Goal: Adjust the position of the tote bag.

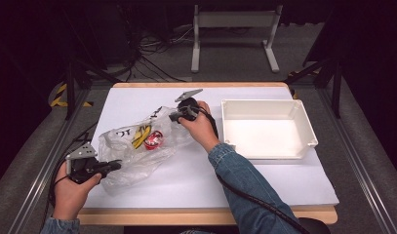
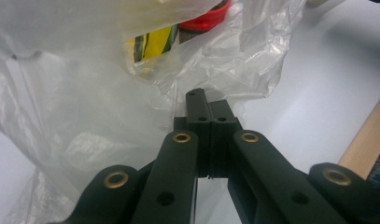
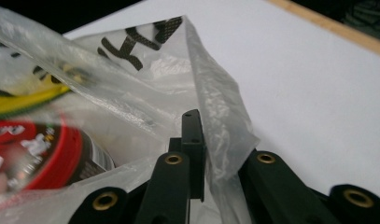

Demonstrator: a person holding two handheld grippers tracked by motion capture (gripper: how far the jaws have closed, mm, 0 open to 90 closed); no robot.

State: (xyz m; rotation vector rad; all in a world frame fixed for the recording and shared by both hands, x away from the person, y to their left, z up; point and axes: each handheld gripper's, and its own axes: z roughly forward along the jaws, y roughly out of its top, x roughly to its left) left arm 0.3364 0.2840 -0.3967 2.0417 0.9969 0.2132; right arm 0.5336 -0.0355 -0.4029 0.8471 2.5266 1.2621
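A clear plastic bag (image 1: 132, 153) with black lettering lies on the white table top (image 1: 196, 170), left of centre. Inside it are a yellow packet (image 1: 141, 136) and a round red tin (image 1: 153, 140). My left gripper (image 1: 117, 165) is at the bag's near left edge; in the left gripper view its jaws (image 2: 208, 105) are pressed together, with the bag's film (image 2: 85, 116) gathered at their tips. My right gripper (image 1: 172, 117) is at the bag's far right corner. In the right gripper view a fold of film (image 3: 215, 116) runs down between the jaws (image 3: 199, 135), with the red tin (image 3: 43, 154) close on the left.
An empty white bin (image 1: 264, 103) stands on the right half of the table. The table's wooden edge (image 1: 206, 215) runs along the front. Behind the table are a dark floor, cables and a white stand (image 1: 235, 19).
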